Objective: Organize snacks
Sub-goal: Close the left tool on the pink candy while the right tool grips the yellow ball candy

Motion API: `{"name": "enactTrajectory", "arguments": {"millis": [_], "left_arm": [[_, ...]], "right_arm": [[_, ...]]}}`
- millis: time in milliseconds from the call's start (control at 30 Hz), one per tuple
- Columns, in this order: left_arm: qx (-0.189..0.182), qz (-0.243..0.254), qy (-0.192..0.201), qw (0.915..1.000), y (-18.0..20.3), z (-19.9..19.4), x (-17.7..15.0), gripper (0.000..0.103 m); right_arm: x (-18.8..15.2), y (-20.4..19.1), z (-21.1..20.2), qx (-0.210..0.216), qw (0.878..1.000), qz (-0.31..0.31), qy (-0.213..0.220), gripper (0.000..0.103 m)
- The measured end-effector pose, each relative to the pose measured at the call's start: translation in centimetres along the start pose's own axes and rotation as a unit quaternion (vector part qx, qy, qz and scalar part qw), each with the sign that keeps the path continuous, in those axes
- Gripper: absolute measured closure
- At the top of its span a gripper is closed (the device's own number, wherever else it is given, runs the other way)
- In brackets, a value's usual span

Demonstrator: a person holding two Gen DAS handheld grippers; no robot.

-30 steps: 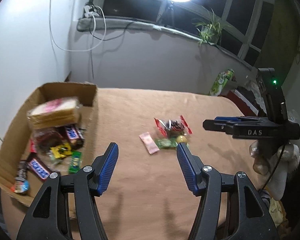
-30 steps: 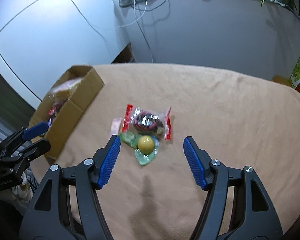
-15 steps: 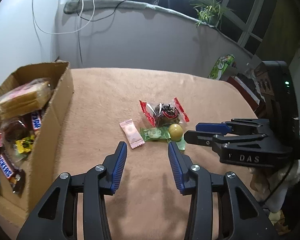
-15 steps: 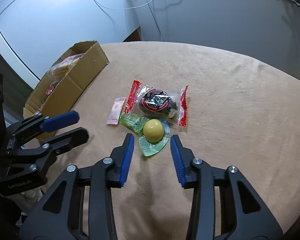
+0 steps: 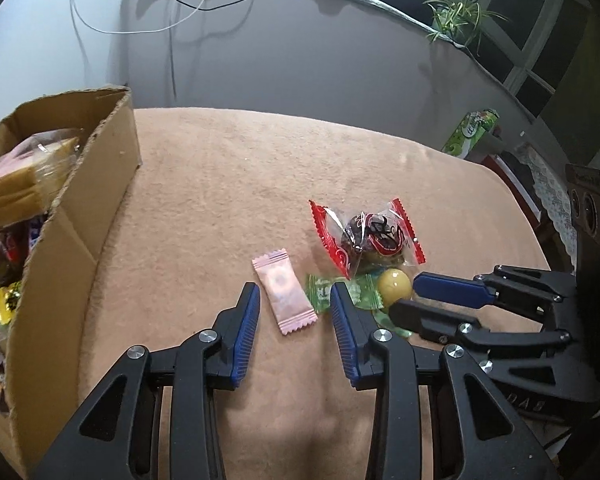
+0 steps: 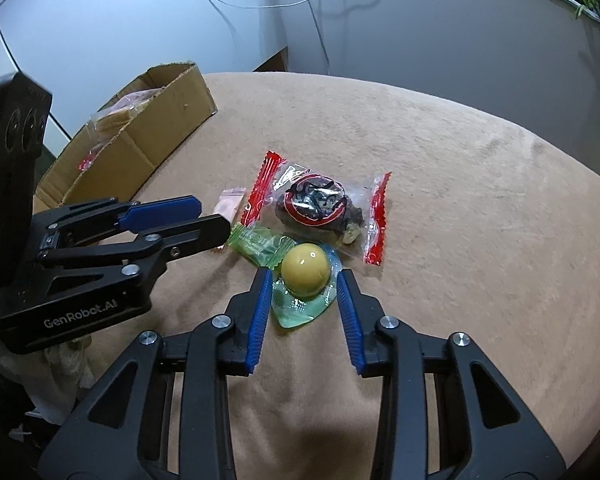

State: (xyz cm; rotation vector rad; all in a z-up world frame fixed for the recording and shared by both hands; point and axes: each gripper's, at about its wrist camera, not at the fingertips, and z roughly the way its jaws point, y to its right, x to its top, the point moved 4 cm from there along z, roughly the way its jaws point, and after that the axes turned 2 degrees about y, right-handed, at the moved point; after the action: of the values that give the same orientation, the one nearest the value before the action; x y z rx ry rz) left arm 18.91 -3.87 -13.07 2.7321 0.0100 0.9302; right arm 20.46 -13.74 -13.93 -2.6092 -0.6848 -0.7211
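Cardboard box [image 5: 80, 216]: stands open at the counter's left edge, its long wall facing the loose snacks; well apart from them.
Box contents: a wrapped sandwich [image 5: 16, 176] lies on top at the far end; below it a dark wrapped pastry, a yellow-wrapped sweet [image 5: 6, 300] and chocolate bars in blue and brown wrappers, all piled together. From the right wrist view only the sandwich and a bit of red wrapper show over the wall.
Counter [image 5: 228, 184]: covered in a tan plush cloth.
Loose snacks: four pieces clustered near the middle of the counter.
Pink candy packet [image 5: 284, 292]: lies flat, the leftmost of the cluster, on the side nearest the box.
Green candy packet [image 5: 324, 292]: just right of the pink one, partly under the red-edged pastry bag.
Red-edged pastry bag [image 6: 320, 208]: clear bag with a dark pastry inside, on the far side of the cluster.
Yellow ball in a green wrapper [image 6: 304, 270]: on the near side of the cluster, touching the green candy packet.
Left claw [image 5: 294, 320]: fingers apart, straddling the pink candy packet, gripping nothing; its right finger overlaps the green packet.
Right claw [image 6: 304, 300]: fingers apart, one on each side of the yellow ball's green wrapper, just beside it and not clamped.
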Motion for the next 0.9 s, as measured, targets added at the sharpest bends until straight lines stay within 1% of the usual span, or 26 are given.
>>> {"name": "enactTrajectory", "arguments": {"millis": [200,400,500,567,600,667,833,900], "left_arm": [[0.022,0.014,-0.007,0.9996,-0.1,1.2,0.2,0.068],[0.031,0.03,-0.005,0.9991,0.3,1.5,0.3,0.068],[0.037,0.047,-0.004,0.9982,0.6,1.6,0.3,0.071],[0.046,0.058,-0.003,0.9973,0.7,1.7,0.2,0.079],[0.047,0.064,-0.002,0.9968,0.6,1.6,0.1,0.08],[0.049,0.067,-0.001,0.9966,0.4,1.5,0.0,0.085],[0.041,0.064,-0.004,0.9971,0.3,1.3,0.0,0.085],[0.043,0.076,-0.004,0.9961,0.5,1.2,-0.3,0.085]], "right_arm": [[0.4,-0.2,0.8,-0.005,1.0,-0.005,0.001,0.068],[0.7,-0.6,1.2,-0.014,1.0,-0.015,0.001,0.068],[0.6,-0.8,1.2,-0.02,0.999,-0.025,0.001,0.068],[0.6,-0.9,1.2,-0.023,0.999,-0.031,0.0,0.068],[0.6,-1.0,1.2,-0.024,0.999,-0.034,0.0,0.068],[0.6,-1.1,1.2,-0.026,0.999,-0.037,-0.001,0.069],[0.6,-1.4,1.3,-0.03,0.999,-0.039,-0.001,0.07],[0.6,-1.2,1.2,-0.033,0.999,-0.037,-0.001,0.071]]}}
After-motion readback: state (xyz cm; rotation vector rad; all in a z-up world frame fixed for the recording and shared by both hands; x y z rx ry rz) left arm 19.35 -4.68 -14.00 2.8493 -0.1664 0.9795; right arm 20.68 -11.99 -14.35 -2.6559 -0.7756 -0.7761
